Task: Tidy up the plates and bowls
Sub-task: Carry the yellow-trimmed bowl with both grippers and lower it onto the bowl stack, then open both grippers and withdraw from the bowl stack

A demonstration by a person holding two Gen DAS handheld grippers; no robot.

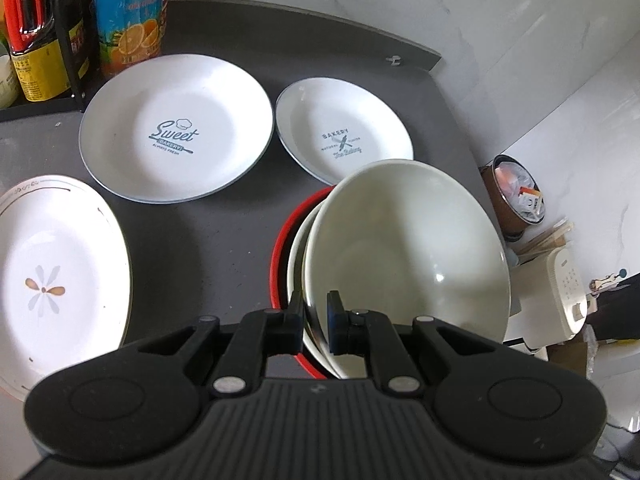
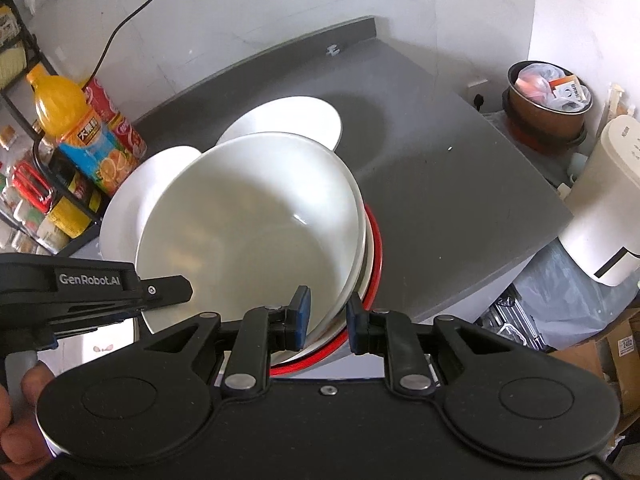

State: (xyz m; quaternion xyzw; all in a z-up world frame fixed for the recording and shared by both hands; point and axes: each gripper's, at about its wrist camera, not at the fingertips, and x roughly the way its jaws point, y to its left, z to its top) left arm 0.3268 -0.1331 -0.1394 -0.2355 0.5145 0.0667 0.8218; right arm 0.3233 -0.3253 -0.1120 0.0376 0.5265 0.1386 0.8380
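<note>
The cream bowl and printed plates look glossy and glazed, the dark grey desk matt, the hand-held gripper matt black plastic.

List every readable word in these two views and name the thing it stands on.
"Sweet BAKERY": large white plate; its lowest line is too small.
"BAKERY": smaller white plate; the script beneath is blurred.
"GenRobot.AI": black left gripper.
"2402": brown cardboard box.
Orange juice bottle: label too blurred.
</note>
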